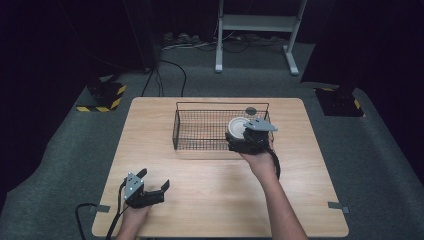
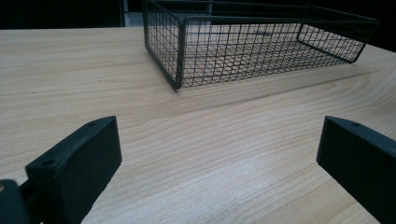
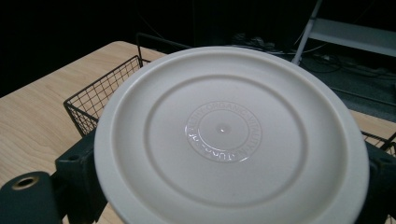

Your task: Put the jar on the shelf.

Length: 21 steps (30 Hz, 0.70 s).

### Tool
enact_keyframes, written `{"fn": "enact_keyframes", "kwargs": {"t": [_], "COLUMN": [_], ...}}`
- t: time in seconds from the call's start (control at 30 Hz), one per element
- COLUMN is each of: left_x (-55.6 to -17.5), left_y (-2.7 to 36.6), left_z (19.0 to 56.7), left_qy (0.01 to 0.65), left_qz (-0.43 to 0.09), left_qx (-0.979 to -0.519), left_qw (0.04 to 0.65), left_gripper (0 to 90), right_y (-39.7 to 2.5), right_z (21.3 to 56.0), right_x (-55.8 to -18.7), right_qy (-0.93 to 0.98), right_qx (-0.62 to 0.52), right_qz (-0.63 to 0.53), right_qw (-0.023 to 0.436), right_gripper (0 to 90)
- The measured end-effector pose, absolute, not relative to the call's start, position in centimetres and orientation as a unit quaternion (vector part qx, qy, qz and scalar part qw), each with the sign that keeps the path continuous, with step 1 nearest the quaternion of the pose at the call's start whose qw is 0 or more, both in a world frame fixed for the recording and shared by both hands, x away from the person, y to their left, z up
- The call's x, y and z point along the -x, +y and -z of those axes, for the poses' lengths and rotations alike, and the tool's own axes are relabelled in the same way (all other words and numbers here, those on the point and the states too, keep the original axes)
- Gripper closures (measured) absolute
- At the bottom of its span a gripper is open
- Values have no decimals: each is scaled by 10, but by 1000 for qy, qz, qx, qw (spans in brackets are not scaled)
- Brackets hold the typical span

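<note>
Our right hand-held gripper (image 1: 239,134) sits right of centre in the high view, its jaws closed on a white round lid (image 3: 231,135); in the right gripper view we see that lid's edge pressed between the two black jaws at the lower left and lower right of the frame. We hold the lid over the right end of a black wire basket (image 1: 200,131), which stands on the bench (image 1: 150,140) in the upper middle of the high view. Our left hand-held gripper (image 1: 156,182) rests at the lower left of that view, jaws wide apart with nothing between them, well apart from the basket.
</note>
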<state>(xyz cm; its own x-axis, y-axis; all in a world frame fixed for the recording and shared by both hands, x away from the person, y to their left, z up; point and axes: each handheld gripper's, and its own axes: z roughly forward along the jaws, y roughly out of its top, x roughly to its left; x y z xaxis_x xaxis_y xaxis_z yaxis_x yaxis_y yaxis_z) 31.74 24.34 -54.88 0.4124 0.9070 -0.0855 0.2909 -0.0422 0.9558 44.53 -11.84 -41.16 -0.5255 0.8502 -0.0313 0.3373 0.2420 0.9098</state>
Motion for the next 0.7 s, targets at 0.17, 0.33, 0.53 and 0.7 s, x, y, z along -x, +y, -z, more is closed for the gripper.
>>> {"fn": "enact_keyframes", "kwargs": {"t": [0.17, 0.33, 0.53, 0.7], "left_x": [-317, -317, -317, -317], "left_y": [243, 243, 243, 243], "left_z": [549, 549, 549, 549], "left_qy": [453, 453, 451, 450], "left_qz": [-296, -294, -295, -294], "left_qx": [-660, -660, -661, -662], "left_qw": [522, 522, 522, 522], "left_gripper": [3, 3, 3, 3], "right_y": [-112, -109, -103, -100], "right_z": [413, 414, 416, 420], "right_x": [-457, -464, -475, -485], "right_qy": [738, 736, 728, 725], "right_qx": [-405, -409, -420, -426], "right_qz": [-468, -465, -464, -464], "right_qw": [270, 275, 281, 279], "right_gripper": [93, 93, 93, 93]}}
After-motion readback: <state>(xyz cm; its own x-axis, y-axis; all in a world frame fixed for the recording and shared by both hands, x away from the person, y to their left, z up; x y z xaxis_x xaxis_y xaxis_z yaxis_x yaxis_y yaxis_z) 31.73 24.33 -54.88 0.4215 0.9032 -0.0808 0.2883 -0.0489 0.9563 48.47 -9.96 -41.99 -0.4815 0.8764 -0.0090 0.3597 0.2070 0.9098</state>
